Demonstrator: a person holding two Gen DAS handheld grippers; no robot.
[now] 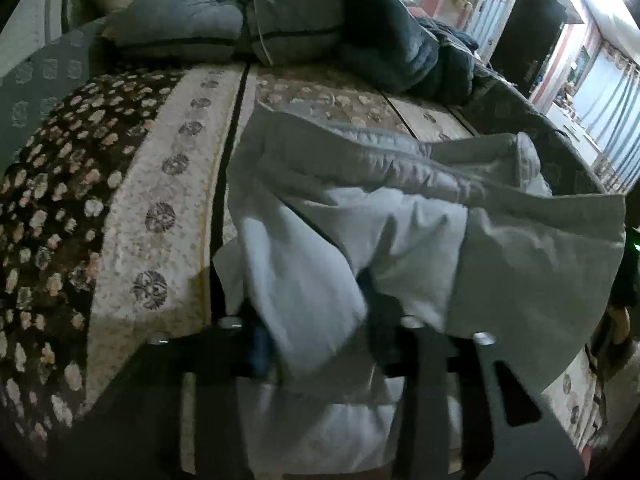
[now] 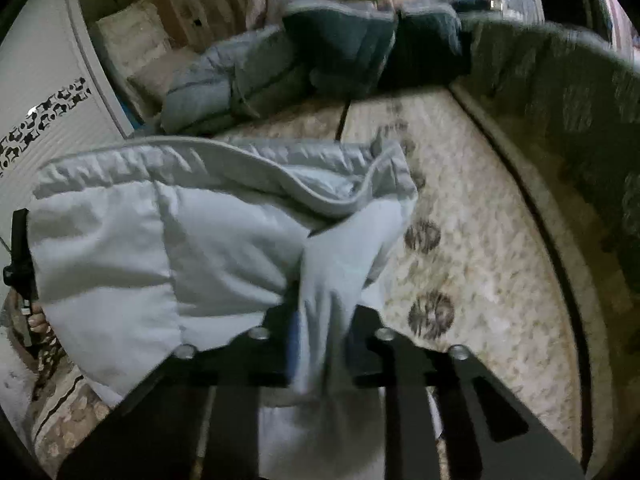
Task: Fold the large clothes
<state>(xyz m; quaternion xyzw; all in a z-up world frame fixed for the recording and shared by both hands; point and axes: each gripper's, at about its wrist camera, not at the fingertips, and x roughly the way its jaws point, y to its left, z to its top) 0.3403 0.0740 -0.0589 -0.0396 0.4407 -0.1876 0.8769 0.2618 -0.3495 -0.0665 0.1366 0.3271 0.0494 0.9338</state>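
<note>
A large pale grey padded garment lies bunched on the patterned bedspread. In the left wrist view my left gripper is shut on a thick fold of its near edge, and the cloth fills the gap between the black fingers. In the right wrist view the same garment spreads to the left, and my right gripper is shut on a narrow bunched fold of it. At that view's left edge the other gripper's black body and a hand show.
Folded grey padded clothes and dark blue ones are piled at the far end of the bed. A dark green patterned cover runs along the right side. A white cupboard stands to the left, and a dark cabinet at the back right.
</note>
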